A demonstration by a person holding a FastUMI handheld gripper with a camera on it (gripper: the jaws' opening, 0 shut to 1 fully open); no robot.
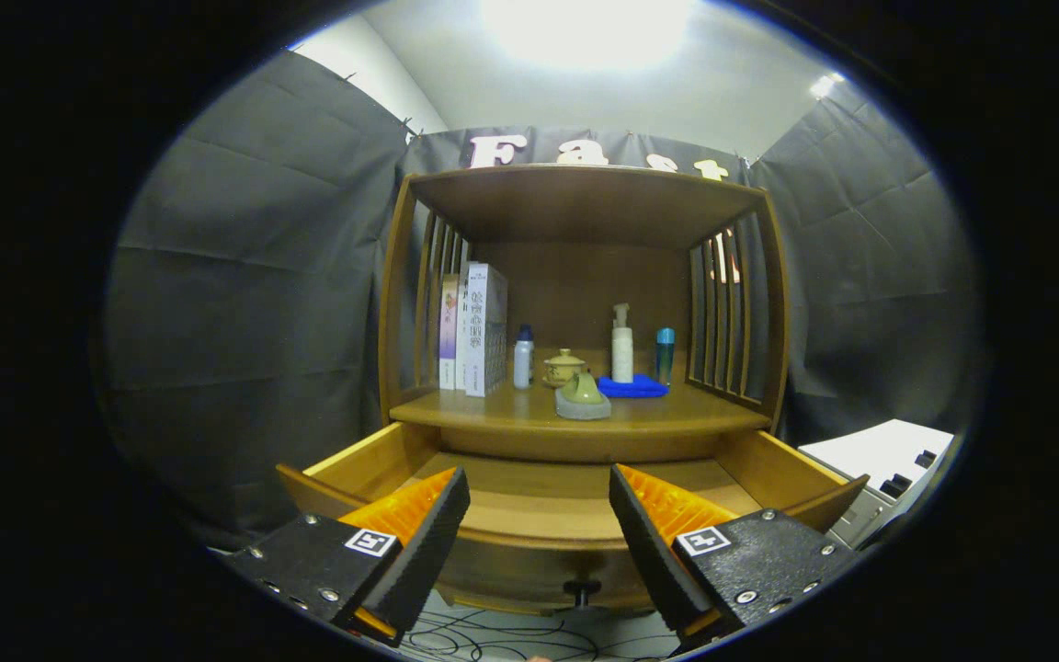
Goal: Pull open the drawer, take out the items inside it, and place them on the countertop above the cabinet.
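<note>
While the claw [539, 542] hangs in front of the cabinet [580, 303], its two fingers [419, 542] stand wide apart and hold nothing. Between them and a bit past them sits the drawer [543, 501], and it is pulled out toward the claw. Its wooden floor looks bare in the part that shows (the fingers hide the near corners, so I cannot tell what is there). A small dark knob [582, 588] sticks out of the drawer's front, low down between the fingers. Just above the drawer is the countertop [493, 414], a flat wooden shelf under a wooden roof, with slats on both sides. On it, at the left, some books [474, 326] stand upright against the slats. Next to them is a little white bottle [523, 357] with a blue cap. Near the middle sits a small tan cup [564, 367] with a lid, and in front of it lies a green thing on a grey base [583, 397], close to the counter's front edge. A tall white pump bottle [621, 344] stands on or just behind a blue cloth [632, 387], and a blue bottle [666, 354] stands just to the right of it. Off to the right of the cabinet, lower down, is a white box [879, 464] with dark buttons.
</note>
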